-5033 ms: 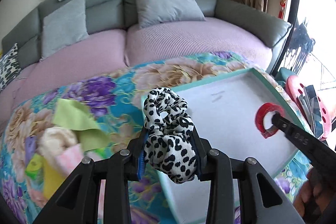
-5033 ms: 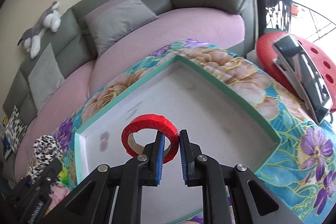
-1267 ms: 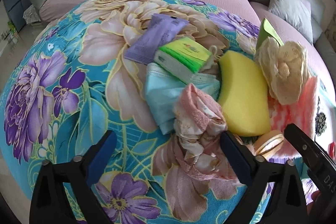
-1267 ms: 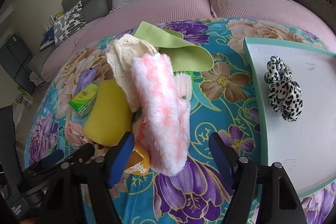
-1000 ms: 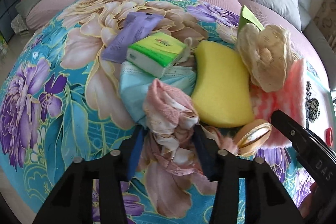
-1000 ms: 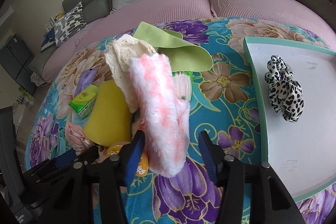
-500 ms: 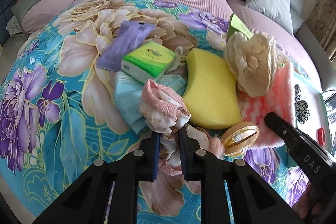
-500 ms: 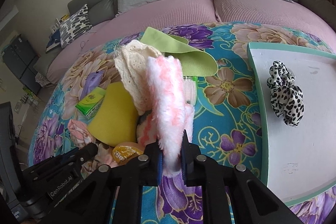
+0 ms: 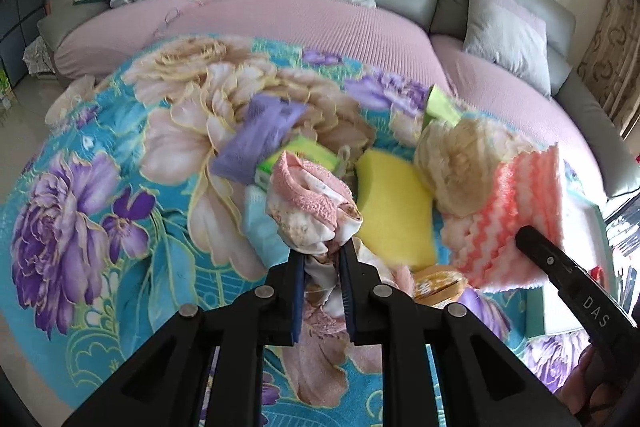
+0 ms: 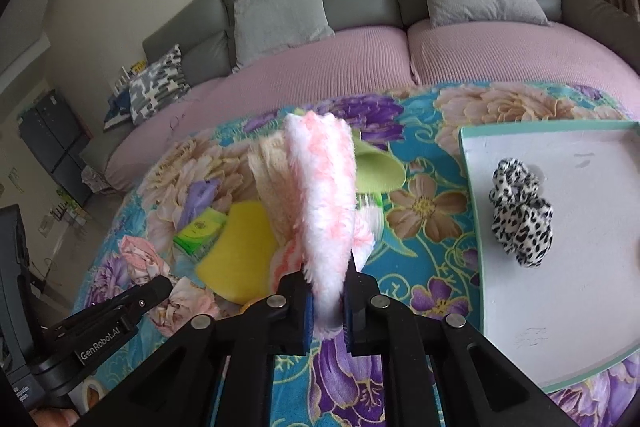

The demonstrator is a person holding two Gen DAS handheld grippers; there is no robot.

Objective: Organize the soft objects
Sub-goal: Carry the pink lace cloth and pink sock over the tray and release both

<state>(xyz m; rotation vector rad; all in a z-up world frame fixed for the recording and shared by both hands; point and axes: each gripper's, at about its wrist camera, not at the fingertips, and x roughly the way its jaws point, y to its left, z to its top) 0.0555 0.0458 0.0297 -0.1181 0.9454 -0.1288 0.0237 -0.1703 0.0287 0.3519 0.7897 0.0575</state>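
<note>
The right gripper [image 10: 327,301] is clamping the pink cloth [image 10: 326,203], which is standing upright, long axis toward twelve o'clock. The tray [image 10: 472,211] is lying at three o'clock, the right hand being nearer; open white floor surrounds the scrunchie [image 10: 522,213]. The left gripper [image 9: 322,275] is pinching the floral rag [image 9: 310,203] above the pile.

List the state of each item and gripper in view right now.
left gripper: shut on the floral pink cloth
right gripper: shut on the pink-white fluffy cloth
leopard scrunchie: lying in the white tray
yellow sponge: lying on the flowered cover, in the pile
cream lace cloth: heaped beside the sponge
</note>
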